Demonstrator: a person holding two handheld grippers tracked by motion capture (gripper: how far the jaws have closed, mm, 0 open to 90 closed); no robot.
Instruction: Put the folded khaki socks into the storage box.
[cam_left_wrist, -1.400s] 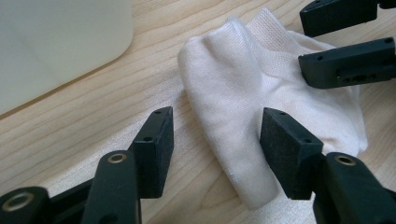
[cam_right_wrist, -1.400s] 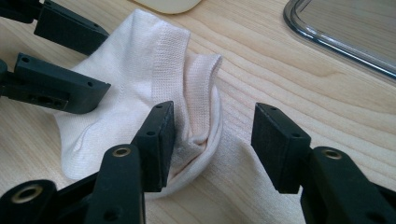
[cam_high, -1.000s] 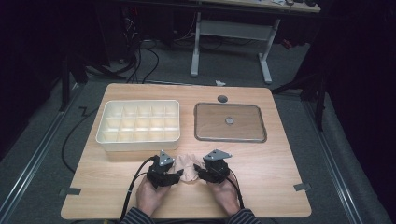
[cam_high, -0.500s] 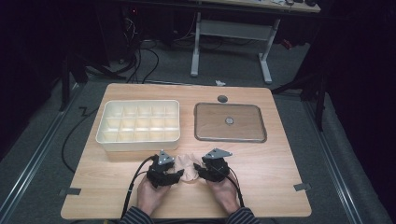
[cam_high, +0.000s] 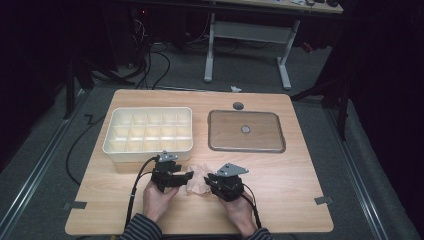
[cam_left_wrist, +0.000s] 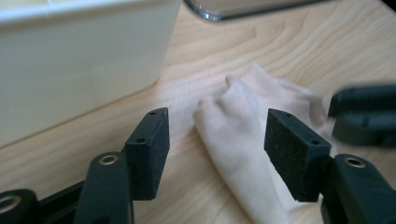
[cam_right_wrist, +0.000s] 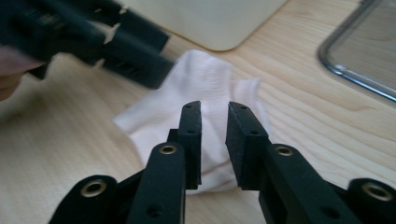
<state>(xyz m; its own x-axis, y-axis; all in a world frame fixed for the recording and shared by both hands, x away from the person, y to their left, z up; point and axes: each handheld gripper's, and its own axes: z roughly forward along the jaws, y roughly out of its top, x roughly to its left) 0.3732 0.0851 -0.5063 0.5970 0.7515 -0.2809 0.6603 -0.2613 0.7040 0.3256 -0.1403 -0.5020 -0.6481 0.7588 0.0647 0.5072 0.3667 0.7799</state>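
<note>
1. Jaws of both grippers meet at a pale cloth (cam_high: 199, 179) on the bench (cam_high: 290, 175), left gripper (cam_high: 186, 177) and right gripper (cam_high: 212, 180), near a compartment tray (cam_high: 149, 131) and a glass lid (cam_high: 246, 131).
2. Left gripper view: jaws wide, straddling the cloth (cam_left_wrist: 243, 135).
3. Right gripper view: jaws narrow, a slim gap above the cloth (cam_right_wrist: 205, 88).

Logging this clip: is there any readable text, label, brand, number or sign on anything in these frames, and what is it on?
None readable.
The divided tray is plain, with no print.
The lid carries only a round mark at its centre, no letters.
The cloth is plain.
The left gripper and right gripper show only screw holes, no markings.
</note>
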